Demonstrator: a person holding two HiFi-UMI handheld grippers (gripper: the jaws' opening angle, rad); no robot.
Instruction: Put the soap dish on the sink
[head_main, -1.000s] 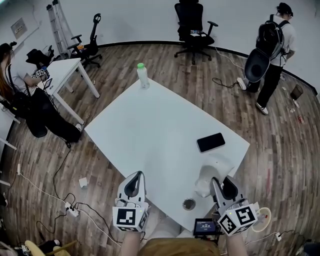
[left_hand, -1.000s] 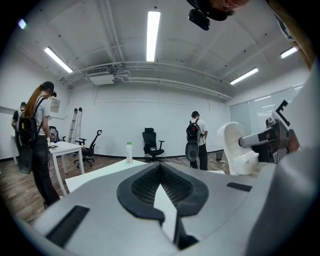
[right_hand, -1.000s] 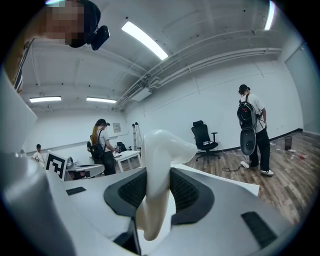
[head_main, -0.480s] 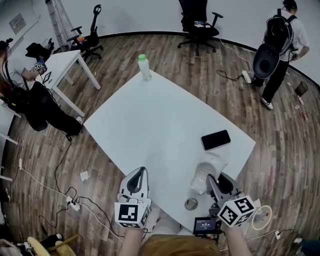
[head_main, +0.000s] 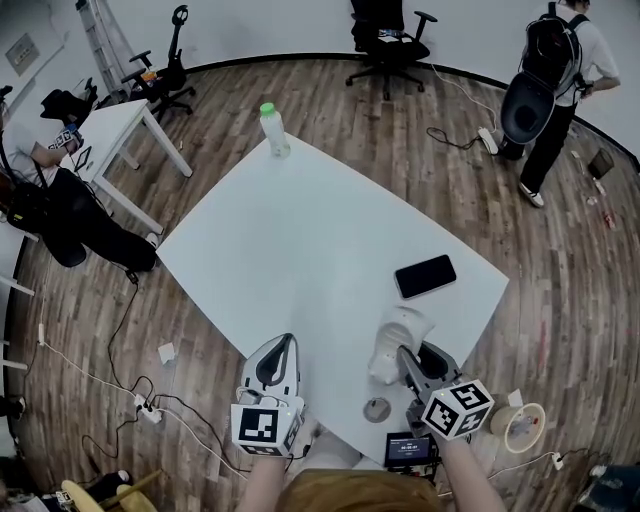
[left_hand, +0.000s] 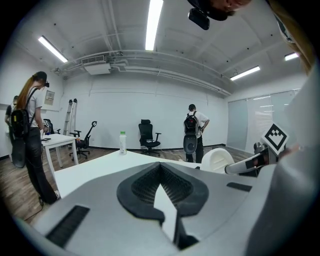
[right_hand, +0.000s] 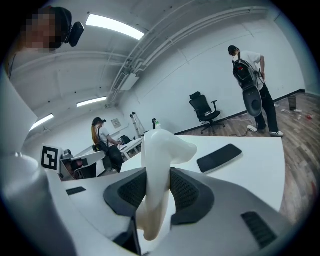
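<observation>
Soap dish (head_main: 390, 340), white, stands on edge clamped in the right gripper (head_main: 403, 357), its long axis rising out of the pads, low over the near right corner of the white table (head_main: 300, 240). The left gripper (head_main: 284, 343), jaws together on nothing, hovers beside it to the left. No sink shows in any view. A phone (head_main: 425, 276) lies just beyond the dish and 1 small round metal piece (head_main: 377, 408) sits by the near edge. The tabletop leftward is open.

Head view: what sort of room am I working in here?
Likely an open office or lab space rather than a washroom: white tables, swivel chairs on a wood-plank floor, and strip lights overhead.
</observation>
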